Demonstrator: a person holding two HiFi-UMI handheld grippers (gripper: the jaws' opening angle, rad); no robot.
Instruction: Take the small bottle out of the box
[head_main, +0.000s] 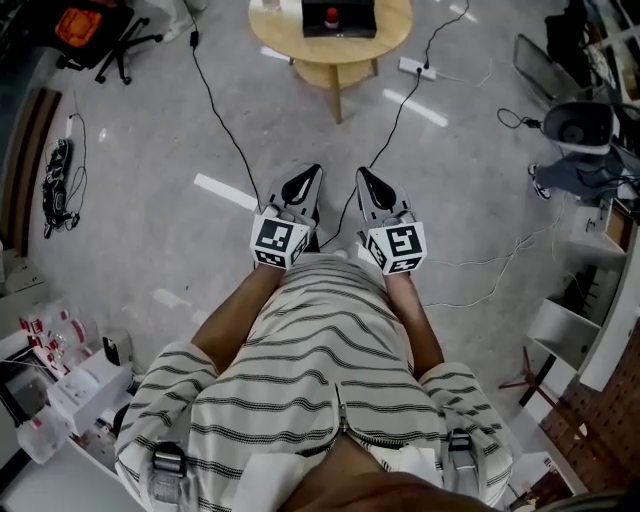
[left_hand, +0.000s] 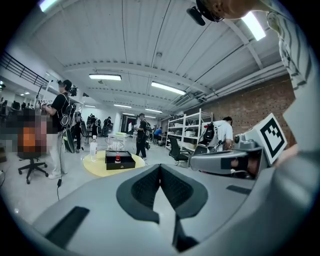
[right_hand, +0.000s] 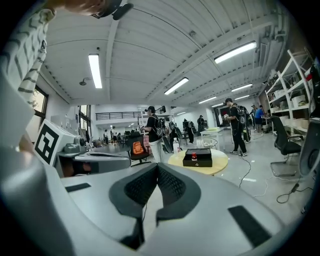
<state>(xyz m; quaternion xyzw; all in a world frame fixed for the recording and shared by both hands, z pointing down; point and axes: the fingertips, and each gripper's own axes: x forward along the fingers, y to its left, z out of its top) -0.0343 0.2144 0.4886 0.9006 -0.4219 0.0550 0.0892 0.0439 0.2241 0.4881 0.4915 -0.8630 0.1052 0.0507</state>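
A small red-capped bottle (head_main: 331, 16) stands in an open black box (head_main: 345, 26) on a round wooden table (head_main: 330, 52), far ahead of me. I hold both grippers close to my torso, pointing at that table. My left gripper (head_main: 312, 172) is shut with nothing in it, and so is my right gripper (head_main: 362, 172). In the left gripper view the shut gripper (left_hand: 160, 167) frames the box (left_hand: 120, 161) and bottle (left_hand: 118, 158) at a distance. The right gripper view shows its shut gripper (right_hand: 158, 167), with the box (right_hand: 198, 159) and bottle (right_hand: 194, 156) beyond.
Black cables run over the grey floor to a power strip (head_main: 415, 68). A clear water bottle (left_hand: 93, 148) stands on the table beside the box. An office chair (head_main: 100, 35) is at far left, shelving (head_main: 600, 250) on the right, and several people stand about the room.
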